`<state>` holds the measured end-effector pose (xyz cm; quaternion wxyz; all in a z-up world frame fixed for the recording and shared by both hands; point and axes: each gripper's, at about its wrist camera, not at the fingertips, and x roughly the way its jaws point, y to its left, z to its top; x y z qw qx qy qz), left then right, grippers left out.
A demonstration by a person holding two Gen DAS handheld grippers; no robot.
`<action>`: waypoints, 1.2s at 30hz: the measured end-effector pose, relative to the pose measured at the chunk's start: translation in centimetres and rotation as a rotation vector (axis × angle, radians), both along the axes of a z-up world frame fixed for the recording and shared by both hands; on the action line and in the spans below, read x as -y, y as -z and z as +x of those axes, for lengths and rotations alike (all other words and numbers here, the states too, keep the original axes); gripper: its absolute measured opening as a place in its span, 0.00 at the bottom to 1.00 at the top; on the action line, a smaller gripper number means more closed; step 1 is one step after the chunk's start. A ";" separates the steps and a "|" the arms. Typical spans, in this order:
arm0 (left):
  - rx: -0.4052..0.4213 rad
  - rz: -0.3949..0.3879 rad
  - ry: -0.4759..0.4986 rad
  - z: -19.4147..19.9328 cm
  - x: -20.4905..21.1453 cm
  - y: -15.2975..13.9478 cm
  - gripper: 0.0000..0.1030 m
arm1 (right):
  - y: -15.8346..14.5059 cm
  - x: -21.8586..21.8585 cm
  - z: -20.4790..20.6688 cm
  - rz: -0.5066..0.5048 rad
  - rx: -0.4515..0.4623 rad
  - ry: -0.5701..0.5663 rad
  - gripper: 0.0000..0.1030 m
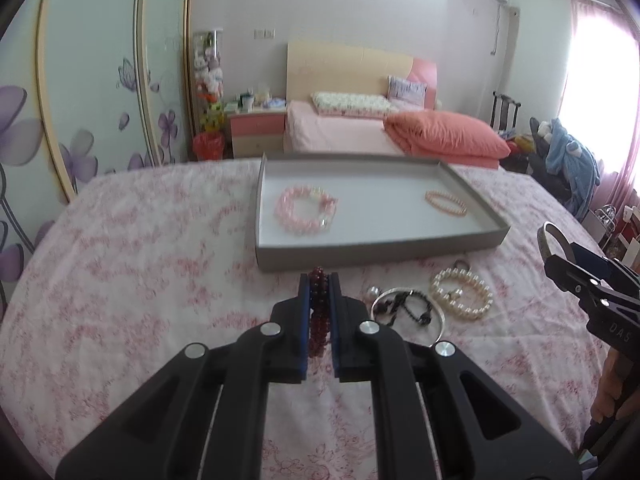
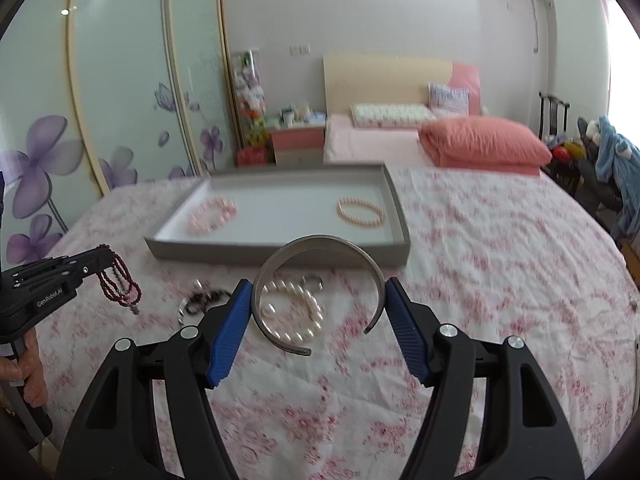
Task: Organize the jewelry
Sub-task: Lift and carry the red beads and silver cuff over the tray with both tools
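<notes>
Left gripper (image 1: 319,292) jaws pinch red bead strand (image 1: 319,312) at centre frame, lifted for tray (image 1: 376,250). Right gripper (image 2: 320,312) jaws clamp silver cuff (image 2: 316,242) sideways, w/ pearls (image 2: 294,312) left on bed.

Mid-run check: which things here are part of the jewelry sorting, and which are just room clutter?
Job:
left gripper, shut on the dark red bead strand
right gripper, clamping the silver cuff bangle
grey tray holding the pink bead bracelet and peach bead bracelet
white pearl bracelet, black bead piece on the floral bedspread

Clutter:
coral pillow
nightstand
</notes>
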<state>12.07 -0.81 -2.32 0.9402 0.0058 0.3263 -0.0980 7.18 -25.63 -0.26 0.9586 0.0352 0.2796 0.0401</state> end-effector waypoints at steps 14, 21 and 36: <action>0.146 0.041 -0.012 -1.8 1.7 -3.9 0.09 | -4.0 -1.4 -1.4 -0.017 0.222 -0.020 0.65; 0.166 0.054 -0.011 -1.4 2.3 -4.5 0.09 | -4.0 -1.3 -1.1 -0.018 0.233 -0.017 0.65; 0.177 0.060 -0.021 1.3 2.8 -5.2 0.09 | -4.9 -1.3 1.3 -0.004 0.257 -0.001 0.65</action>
